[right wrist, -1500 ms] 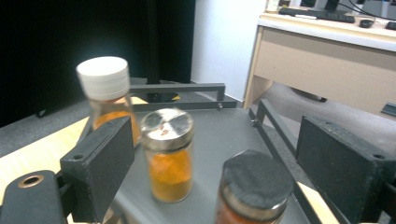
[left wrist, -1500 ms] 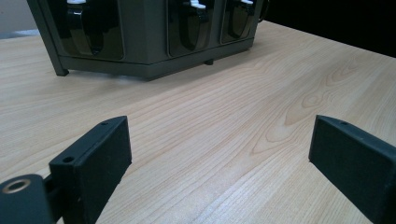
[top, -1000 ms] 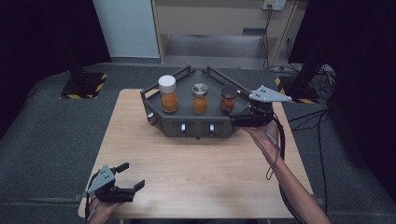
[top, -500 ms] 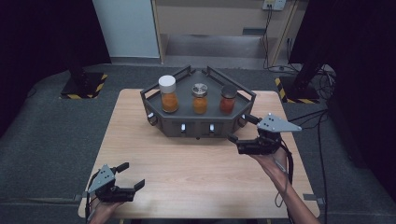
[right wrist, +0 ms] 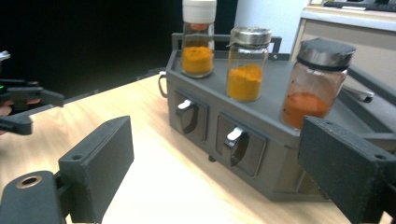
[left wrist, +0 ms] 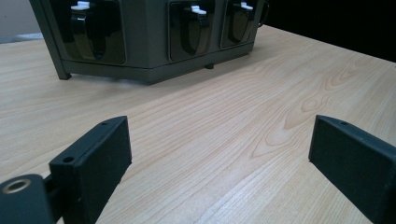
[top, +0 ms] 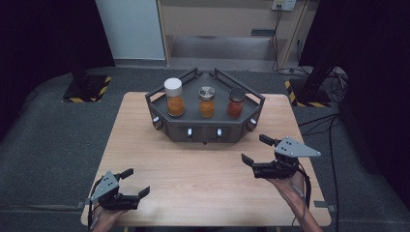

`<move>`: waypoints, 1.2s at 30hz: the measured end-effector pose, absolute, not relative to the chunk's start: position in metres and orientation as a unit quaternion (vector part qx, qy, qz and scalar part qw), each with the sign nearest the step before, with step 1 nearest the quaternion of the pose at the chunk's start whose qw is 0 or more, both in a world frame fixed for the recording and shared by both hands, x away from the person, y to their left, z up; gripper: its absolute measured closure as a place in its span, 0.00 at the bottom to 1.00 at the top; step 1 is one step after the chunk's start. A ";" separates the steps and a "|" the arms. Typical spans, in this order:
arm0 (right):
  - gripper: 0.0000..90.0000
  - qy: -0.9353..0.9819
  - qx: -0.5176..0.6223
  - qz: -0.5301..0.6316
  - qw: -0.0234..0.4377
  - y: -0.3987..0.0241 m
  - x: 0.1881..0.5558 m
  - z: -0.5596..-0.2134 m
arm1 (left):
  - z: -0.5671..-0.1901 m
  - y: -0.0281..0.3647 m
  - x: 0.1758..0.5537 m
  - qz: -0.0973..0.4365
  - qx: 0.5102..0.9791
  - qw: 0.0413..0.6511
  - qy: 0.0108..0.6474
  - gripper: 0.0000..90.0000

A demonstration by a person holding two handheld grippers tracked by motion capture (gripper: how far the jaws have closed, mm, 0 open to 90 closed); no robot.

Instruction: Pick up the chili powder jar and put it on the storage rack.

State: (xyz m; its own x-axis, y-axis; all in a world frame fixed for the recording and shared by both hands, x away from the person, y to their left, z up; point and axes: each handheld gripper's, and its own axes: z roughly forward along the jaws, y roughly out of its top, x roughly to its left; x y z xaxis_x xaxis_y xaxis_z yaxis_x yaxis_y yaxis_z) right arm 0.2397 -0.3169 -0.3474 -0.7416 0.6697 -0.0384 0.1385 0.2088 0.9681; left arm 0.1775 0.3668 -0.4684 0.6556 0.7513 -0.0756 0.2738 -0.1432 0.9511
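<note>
A dark grey rack [top: 203, 131] stands at the table's far middle and carries three spice jars. They are a white-lidded jar of orange powder [top: 173, 96], a metal-lidded jar [top: 207, 101] and a dark-lidded jar of red powder [top: 236, 102]. My right gripper [top: 255, 149] hovers open, in front of the rack's right corner and apart from it. Its own view shows the rack [right wrist: 275, 102] and the jars [right wrist: 198, 42] [right wrist: 246, 65] [right wrist: 317, 84] close ahead. My left gripper [top: 135, 182] rests open at the near left edge, empty, facing the rack [left wrist: 144, 28].
Small white-tipped latches [top: 189, 131] sit in recesses along the rack's front wall. Bare wooden table [top: 193, 174] lies between the two grippers. In the right gripper view the left gripper [right wrist: 44, 112] is at the far left. Dark floor surrounds the table.
My right gripper has drawn back from the rack's right corner toward the person and now hovers lower, over the table's near right. The left gripper has stayed put.
</note>
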 end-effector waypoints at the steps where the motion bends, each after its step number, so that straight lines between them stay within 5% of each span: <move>1: 0.12 0.742 0.271 0.566 0.236 -0.317 0.238 -0.349 | -0.468 0.367 0.177 0.217 0.724 0.551 0.354 0.05; 36: 0.11 0.746 0.313 0.541 0.229 -0.355 0.203 -0.403 | -0.469 0.367 0.177 0.215 0.722 0.554 0.356 0.05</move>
